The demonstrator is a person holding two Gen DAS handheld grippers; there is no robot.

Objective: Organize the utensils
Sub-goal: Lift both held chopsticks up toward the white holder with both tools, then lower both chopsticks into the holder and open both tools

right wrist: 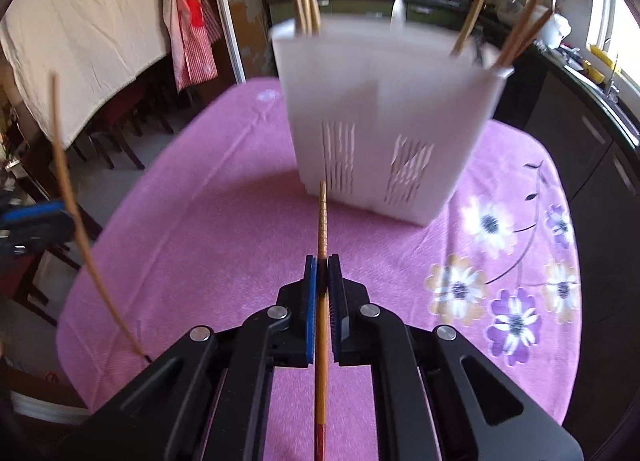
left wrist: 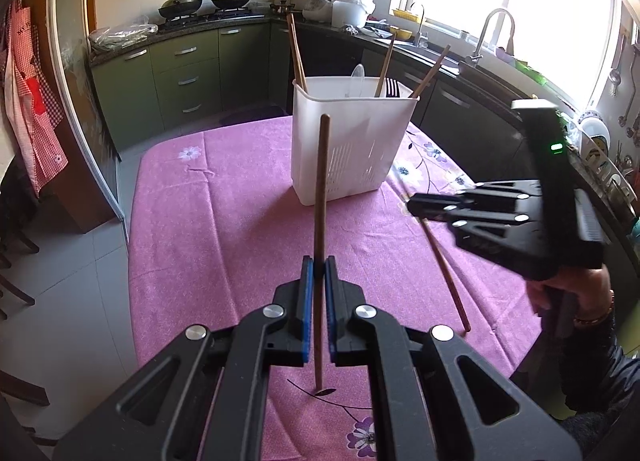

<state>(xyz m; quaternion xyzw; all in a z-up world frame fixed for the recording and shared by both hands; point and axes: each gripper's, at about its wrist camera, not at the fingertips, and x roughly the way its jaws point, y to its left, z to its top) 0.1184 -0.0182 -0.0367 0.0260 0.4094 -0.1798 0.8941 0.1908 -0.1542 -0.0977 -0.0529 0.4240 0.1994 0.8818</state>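
Between the left gripper's [left wrist: 319, 267] clenched pads, dark chopstick [left wrist: 321, 197] pointing twelve o'clock, right gripper [right wrist: 322, 267] likewise clamping lighter chopstick [right wrist: 322, 221], white holder [right wrist: 384, 101] beyond at one o'clock

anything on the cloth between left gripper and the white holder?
Nothing lying there: bare pink tablecloth from left gripper to white plastic utensil holder, left wrist view.

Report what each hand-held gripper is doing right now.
Left hand-held gripper: closed on a dark brown wooden chopstick.
Right hand-held gripper: closed on a light bamboo chopstick.

white caddy [right wrist: 384, 101] motion-blurred, chopstick's [right wrist: 321, 341] lower end cut off by frame edge
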